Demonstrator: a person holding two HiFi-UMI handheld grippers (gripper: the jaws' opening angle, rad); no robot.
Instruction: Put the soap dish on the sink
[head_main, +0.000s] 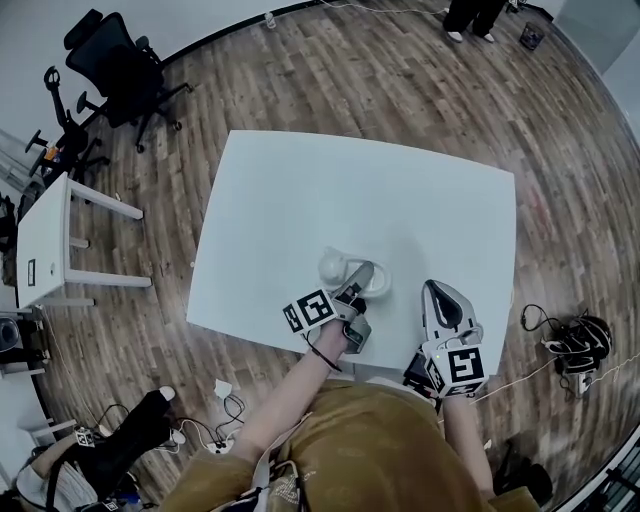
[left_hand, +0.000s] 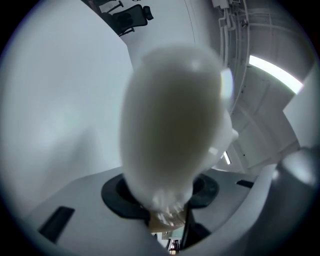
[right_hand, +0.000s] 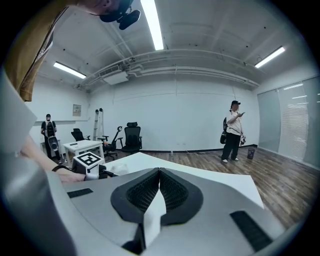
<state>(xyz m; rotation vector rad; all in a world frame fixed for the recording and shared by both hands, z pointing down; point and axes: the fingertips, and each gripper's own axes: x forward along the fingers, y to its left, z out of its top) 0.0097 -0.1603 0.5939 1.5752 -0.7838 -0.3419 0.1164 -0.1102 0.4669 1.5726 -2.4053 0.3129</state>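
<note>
The left gripper (head_main: 356, 280) was clamped on the one soap dish (head_main: 333, 266), a white oval piece held at its near end between the pads and sticking out ahead of the jaws over the white table (head_main: 300, 190). The table's near edge ran just behind that gripper, with bare tabletop stretching far ahead of it and out to both sides. The right gripper (right_hand: 160, 172) hung to the right of the left one, apart from it, over the same near edge. Its jaws were pressed together tip to tip with nothing between them. The tabletop was open ahead of it, and the table's right edge was not far off on its outer side. From the left gripper view the dish sat so close that it was a pale blur covering most of what lay ahead. Whether its underside touched the table could not be told from any view. The head view cut both forearms off at the lower frame edge. There were two grippers, each carrying one marker cube (head_main: 309, 310), one dish and one large table. Beyond it, far ahead and left of the left gripper, stood a small white side table (head_main: 45, 240) and a black office chair (head_main: 120, 65). Two people stood well off on the wood floor (head_main: 420, 70), one (right_hand: 233, 131) ahead-right of the right gripper and one (right_hand: 48, 127) to its far left.
</note>
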